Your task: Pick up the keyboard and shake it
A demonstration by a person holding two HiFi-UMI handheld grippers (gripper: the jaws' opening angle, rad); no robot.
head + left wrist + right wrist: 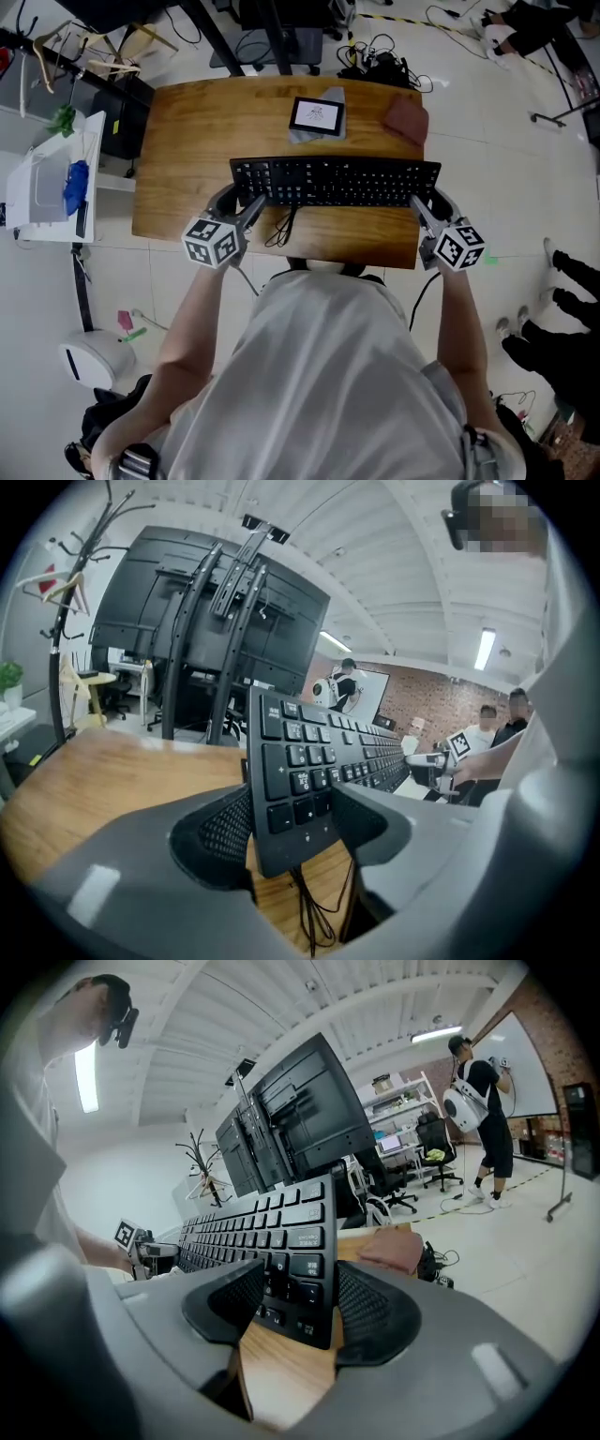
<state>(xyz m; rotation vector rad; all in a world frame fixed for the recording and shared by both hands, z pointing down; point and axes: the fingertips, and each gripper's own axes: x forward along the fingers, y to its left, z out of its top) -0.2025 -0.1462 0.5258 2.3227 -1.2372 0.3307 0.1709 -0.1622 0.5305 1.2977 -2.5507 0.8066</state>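
Note:
A black keyboard (335, 181) hangs level over the front part of the wooden table (187, 141), held at both ends. My left gripper (246, 208) is shut on its left end, and my right gripper (419, 208) is shut on its right end. In the left gripper view the keyboard (300, 771) stands on edge between the two dark pads of the left gripper (291, 822), keys facing right. In the right gripper view the right gripper (300, 1302) clasps the keyboard (281, 1237) the same way. Its cable (281, 228) dangles in loops under the left end.
On the table behind the keyboard lie a small tablet (317, 115) and a brown cloth (406, 120). A white cart (47, 183) stands left of the table. Black stands and cables (375, 58) sit beyond it. People stand further off in the room.

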